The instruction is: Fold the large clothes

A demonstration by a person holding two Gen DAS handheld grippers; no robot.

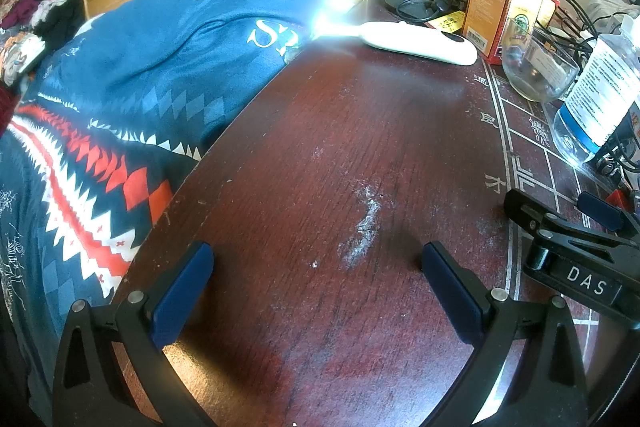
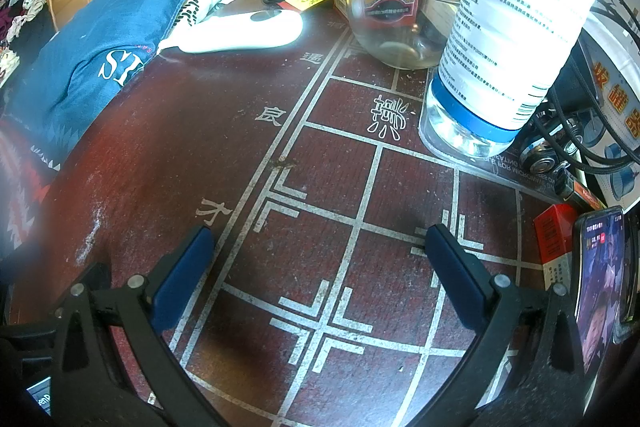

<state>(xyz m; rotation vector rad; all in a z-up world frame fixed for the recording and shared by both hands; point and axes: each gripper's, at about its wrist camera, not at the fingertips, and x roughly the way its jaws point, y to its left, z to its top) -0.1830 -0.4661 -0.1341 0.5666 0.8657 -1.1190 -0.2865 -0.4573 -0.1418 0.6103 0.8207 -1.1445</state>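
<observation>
two open claws hover over a dark red wooden worktop (image 1: pixel 320 155) painted with a white board-game grid. the left claw (image 1: pixel 316 291) has its blue-padded jaws spread wide and holds nothing; the right claw (image 2: pixel 320 279) is likewise spread and empty.

the large blue garment with a red, white and navy zigzag pattern (image 1: pixel 104 99) lies rumpled ahead and to the left of the left claw, draped past the worktop's curved edge. it looks soft, limp and fairly light, likely to sag and bunch, so pinching a hem or corner near the worktop edge seems the best hold.

only the left view shows the zigzag pattern fully. only the right view shows a phone with a lit screen (image 2: pixel 598 291) right of the right claw, and a clear plastic water bottle (image 2: pixel 516 27) ahead of it.
</observation>
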